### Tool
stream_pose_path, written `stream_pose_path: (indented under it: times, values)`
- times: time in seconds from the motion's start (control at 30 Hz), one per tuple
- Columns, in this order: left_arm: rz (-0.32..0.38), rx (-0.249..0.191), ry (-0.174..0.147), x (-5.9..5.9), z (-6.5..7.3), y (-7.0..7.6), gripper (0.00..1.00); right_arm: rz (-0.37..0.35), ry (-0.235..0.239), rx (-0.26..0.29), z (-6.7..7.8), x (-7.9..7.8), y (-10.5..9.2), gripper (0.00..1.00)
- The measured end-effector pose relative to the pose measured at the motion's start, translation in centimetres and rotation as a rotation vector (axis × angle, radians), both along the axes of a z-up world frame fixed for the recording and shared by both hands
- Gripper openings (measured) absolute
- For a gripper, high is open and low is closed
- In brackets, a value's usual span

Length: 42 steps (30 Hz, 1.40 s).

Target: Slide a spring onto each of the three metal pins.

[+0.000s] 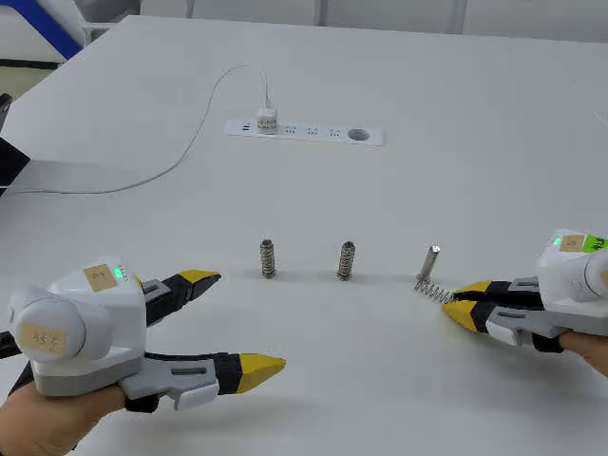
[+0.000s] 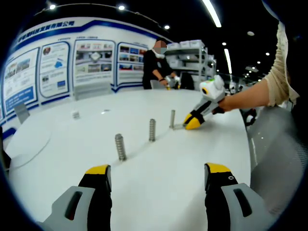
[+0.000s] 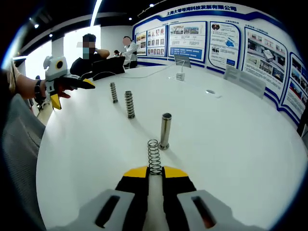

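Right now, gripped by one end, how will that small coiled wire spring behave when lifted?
The small coiled wire spring looks thin and light, so it should lift easily. Pinched at one end by the right gripper, its free end will probably sag or wobble. Round coils might twist or slip between the jaws.

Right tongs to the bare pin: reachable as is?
Probably yes. The right tongs, shut on the spring, sit close beside the bare pin, with only bare table between them. The left tongs hang open, well off to the other side.
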<state>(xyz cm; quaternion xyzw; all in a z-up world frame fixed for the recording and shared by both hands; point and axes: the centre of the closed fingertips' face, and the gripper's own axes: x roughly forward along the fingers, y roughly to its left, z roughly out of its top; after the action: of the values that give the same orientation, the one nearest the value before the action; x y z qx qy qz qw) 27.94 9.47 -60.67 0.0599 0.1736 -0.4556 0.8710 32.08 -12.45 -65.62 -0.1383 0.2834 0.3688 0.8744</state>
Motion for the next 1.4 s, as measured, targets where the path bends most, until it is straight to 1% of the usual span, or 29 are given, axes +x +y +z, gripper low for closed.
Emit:
stream_pose_path:
  times: [0.13, 0.3, 0.47, 0.63, 0.73, 0.8, 0.9, 1.07, 1.4]
  values:
    - [-0.005, 0.001, 0.000, 0.0, -0.1, 0.0, 0.80, 0.000, 0.008, 0.003, 0.1, -0.2, 0.0, 0.11]
    - [-0.011, 0.002, 0.002, 0.0, -0.2, -0.1, 0.79, 0.010, 0.005, -0.002, 1.0, -0.8, 0.3, 0.11]
    - [-0.029, 0.001, 0.009, -0.3, -0.5, -0.6, 0.77, 0.039, 0.003, -0.008, 1.9, -1.7, 0.9, 0.11]
    - [-0.052, 0.001, 0.008, -0.6, -0.4, -1.4, 0.75, 0.114, -0.021, -0.025, 3.4, -2.6, 3.0, 0.11]
    - [-0.064, -0.002, 0.002, -0.6, -0.2, -1.8, 0.73, 0.157, -0.032, -0.022, 4.2, -3.0, 4.5, 0.11]
    - [-0.071, -0.002, -0.002, -0.6, -0.1, -2.0, 0.72, 0.181, -0.037, -0.018, 4.5, -3.2, 5.2, 0.11]
    - [-0.078, 0.003, -0.009, -0.6, 0.1, -2.4, 0.69, 0.228, -0.048, -0.018, 4.9, -3.5, 6.5, 0.11]
    - [-0.095, 0.007, -0.014, -0.7, 0.1, -3.1, 0.65, 0.275, -0.057, -0.016, 5.3, -3.8, 8.2, 0.11]
    - [-0.134, 0.016, -0.031, -0.7, 0.4, -4.4, 0.57, 0.349, -0.065, -0.019, 5.8, -4.4, 10.5, 0.11]
